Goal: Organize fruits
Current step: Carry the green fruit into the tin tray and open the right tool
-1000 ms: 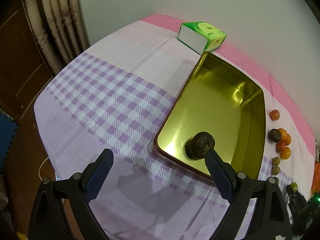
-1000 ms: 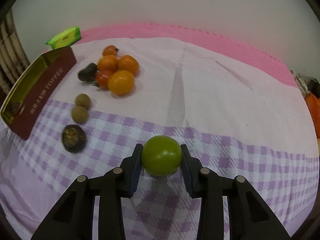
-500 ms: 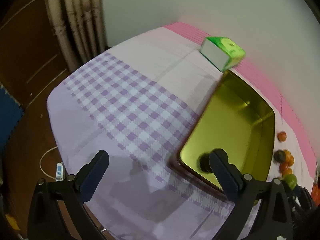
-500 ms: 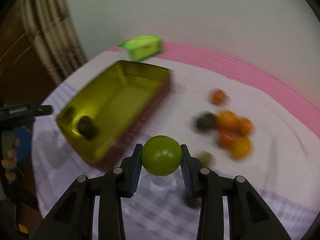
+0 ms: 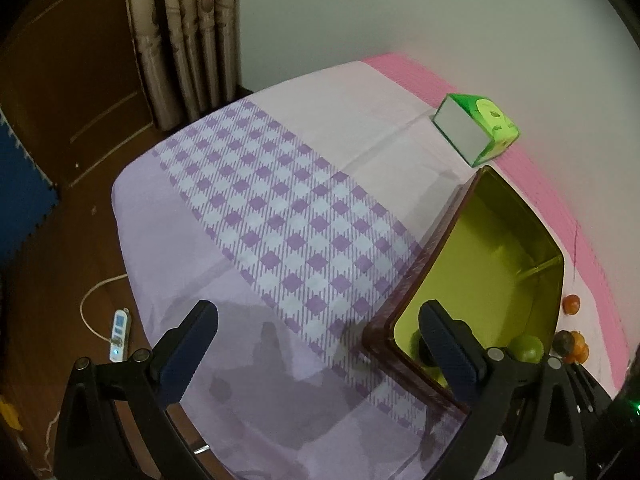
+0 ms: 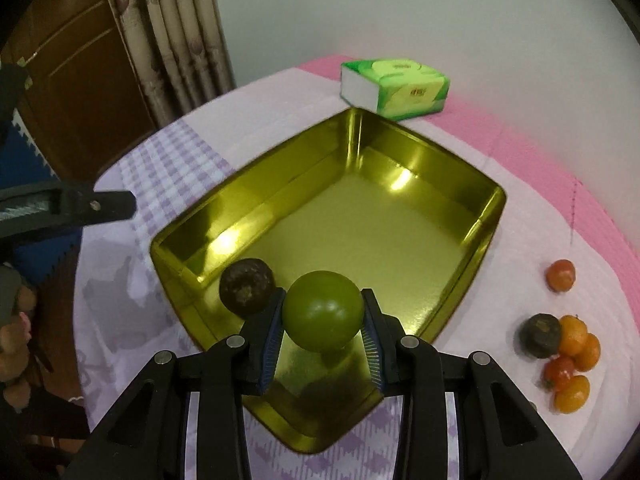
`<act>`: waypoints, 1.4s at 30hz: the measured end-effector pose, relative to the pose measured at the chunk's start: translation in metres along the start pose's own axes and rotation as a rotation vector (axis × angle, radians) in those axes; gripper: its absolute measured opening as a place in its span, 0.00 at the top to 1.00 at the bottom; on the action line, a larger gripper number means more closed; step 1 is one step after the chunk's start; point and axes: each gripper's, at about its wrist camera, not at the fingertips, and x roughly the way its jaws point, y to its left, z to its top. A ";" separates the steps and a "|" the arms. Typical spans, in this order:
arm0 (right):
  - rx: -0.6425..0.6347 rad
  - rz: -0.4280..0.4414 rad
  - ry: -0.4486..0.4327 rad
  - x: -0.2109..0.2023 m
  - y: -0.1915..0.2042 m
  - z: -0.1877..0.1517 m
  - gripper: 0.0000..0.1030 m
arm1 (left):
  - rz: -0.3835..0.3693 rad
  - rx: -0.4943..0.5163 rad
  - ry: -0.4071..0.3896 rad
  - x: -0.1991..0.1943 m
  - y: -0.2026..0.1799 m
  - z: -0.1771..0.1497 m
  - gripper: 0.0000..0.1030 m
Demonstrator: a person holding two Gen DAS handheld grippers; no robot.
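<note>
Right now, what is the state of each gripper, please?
Left gripper: open, holding nothing.
Right gripper: closed on the green fruit, above the gold tin.

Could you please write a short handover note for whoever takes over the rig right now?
Right tongs: shut on the green fruit, held over the near end of the gold tin.
Left tongs: open, holding nothing, above the checked tablecloth beside the tin.
Done: one dark fruit lies in the tin's near corner.
Left: release the green fruit into the tin, then fetch the fruit to the tin's right: a lone orange one, and a cluster of a second dark fruit and small orange and red ones.
The green tissue pack behind the tin looks unrelated to the job.
</note>
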 end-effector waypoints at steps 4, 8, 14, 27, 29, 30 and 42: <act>-0.005 -0.001 0.022 0.010 -0.001 -0.001 0.64 | 0.005 0.032 -0.012 -0.001 -0.005 -0.001 0.03; -0.019 -0.007 0.041 0.019 0.002 -0.002 0.63 | 0.005 0.062 -0.031 -0.004 -0.010 -0.002 0.03; -0.024 -0.008 0.059 0.025 0.004 -0.004 0.63 | -0.011 0.092 -0.088 -0.013 -0.016 -0.005 0.03; -0.033 -0.008 0.063 0.027 0.006 -0.003 0.63 | -0.036 0.104 -0.108 -0.015 -0.019 -0.005 0.03; -0.032 -0.005 0.063 0.026 0.006 -0.003 0.63 | -0.026 0.112 -0.090 -0.013 -0.020 -0.006 0.03; -0.030 -0.003 0.062 0.026 0.006 -0.003 0.63 | -0.021 0.114 -0.082 -0.012 -0.021 -0.005 0.03; 0.000 0.020 0.056 0.019 0.003 -0.003 0.61 | -0.023 0.104 -0.046 -0.005 -0.020 -0.008 0.03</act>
